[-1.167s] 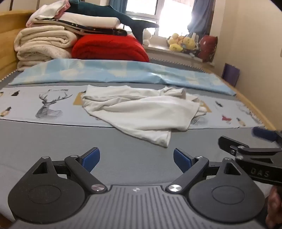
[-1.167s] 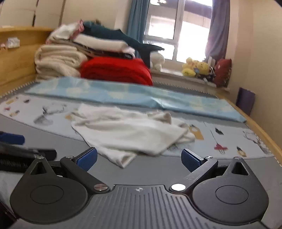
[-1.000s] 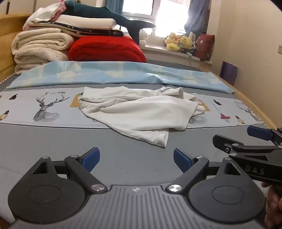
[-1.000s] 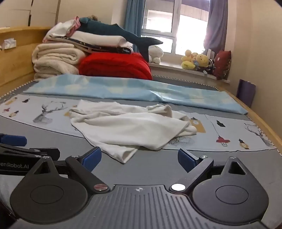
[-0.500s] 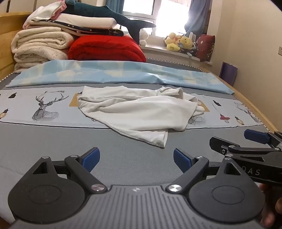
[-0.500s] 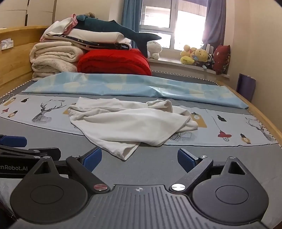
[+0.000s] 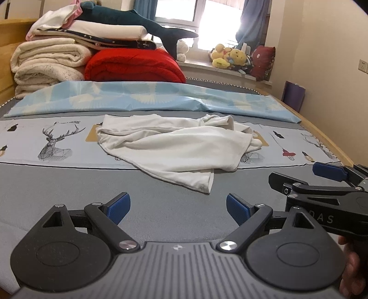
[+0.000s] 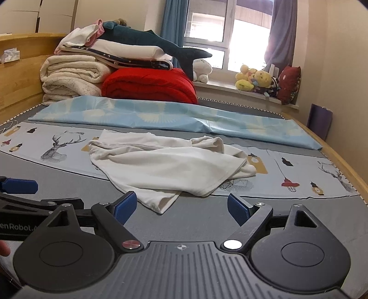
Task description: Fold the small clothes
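Note:
A crumpled white garment [image 7: 174, 147] lies on the grey bed, partly over a printed deer cloth [image 7: 55, 142]. It also shows in the right wrist view [image 8: 165, 165]. My left gripper [image 7: 178, 207] is open and empty, low over the grey mattress just short of the garment's near corner. My right gripper [image 8: 181, 205] is open and empty, its left blue pad close to the garment's near hem. Each gripper shows at the edge of the other's view, the right one [image 7: 326, 184] and the left one [image 8: 18, 191].
A light blue sheet [image 7: 147, 99] lies behind the garment. Folded white blankets [image 7: 46, 64], a red quilt [image 7: 133, 66] and a shark plush [image 7: 138, 20] are stacked at the back left. Plush toys [image 7: 230, 57] sit on the windowsill. The bed's wooden edge [image 8: 342, 163] runs along the right.
Both grippers have drifted slightly toward the garment, which now sits a little nearer in both views. The jaws stay open. The garment has not moved.

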The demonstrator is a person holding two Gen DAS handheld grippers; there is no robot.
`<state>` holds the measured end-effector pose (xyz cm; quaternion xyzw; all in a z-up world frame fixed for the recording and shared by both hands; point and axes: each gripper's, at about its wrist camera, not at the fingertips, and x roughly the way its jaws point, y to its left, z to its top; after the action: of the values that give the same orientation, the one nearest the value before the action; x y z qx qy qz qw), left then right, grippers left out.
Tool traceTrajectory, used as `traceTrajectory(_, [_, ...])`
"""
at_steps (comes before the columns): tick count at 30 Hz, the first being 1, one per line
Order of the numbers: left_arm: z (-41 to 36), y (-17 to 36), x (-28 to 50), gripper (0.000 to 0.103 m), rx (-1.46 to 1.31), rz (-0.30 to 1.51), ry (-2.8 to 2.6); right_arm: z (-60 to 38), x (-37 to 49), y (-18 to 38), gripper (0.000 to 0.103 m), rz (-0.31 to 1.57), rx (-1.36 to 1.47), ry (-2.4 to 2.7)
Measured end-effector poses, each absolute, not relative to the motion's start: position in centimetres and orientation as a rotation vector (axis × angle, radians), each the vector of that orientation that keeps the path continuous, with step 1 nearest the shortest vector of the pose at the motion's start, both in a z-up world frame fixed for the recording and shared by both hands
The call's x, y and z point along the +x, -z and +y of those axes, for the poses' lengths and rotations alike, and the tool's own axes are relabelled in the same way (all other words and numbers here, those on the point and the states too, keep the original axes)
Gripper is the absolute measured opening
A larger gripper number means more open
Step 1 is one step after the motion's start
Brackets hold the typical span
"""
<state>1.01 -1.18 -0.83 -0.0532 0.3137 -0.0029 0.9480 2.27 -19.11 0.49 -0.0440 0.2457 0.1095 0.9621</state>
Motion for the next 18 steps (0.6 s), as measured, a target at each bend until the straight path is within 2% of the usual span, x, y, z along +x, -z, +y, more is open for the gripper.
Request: traceTrajectory(18, [-1.11, 0.76, 1.05, 0.093, -0.108, 0.641, 0.007, -18.99, 2.13, -0.33, 0.085, 0.492, -0.096, -0.222])
